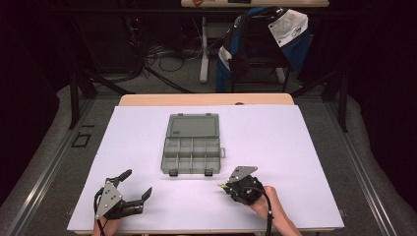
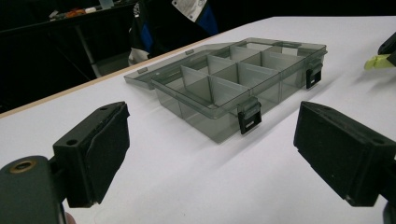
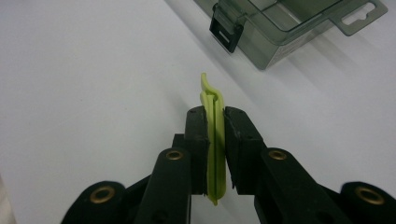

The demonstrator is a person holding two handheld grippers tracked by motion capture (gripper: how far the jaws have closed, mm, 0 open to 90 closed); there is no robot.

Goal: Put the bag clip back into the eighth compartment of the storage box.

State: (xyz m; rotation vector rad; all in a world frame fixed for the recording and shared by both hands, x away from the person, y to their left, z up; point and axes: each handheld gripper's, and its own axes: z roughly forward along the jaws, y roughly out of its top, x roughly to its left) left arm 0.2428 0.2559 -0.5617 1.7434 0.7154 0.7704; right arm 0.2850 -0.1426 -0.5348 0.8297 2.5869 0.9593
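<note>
The white table (image 1: 147, 147) is brightly and evenly lit from above, while the room beyond lies dark. The box (image 2: 233, 79) casts a soft near-side shadow. All views are slightly grainy and soft.

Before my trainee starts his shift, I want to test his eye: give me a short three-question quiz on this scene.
1. True or false: the box lies open.
2. What does the right hand-held gripper hold?
3. The left hand-held gripper is: A open and empty, B shut on a latch, C holding the lid.

Key: 1 true. 2 a yellow-green clip. 3 A.
</note>
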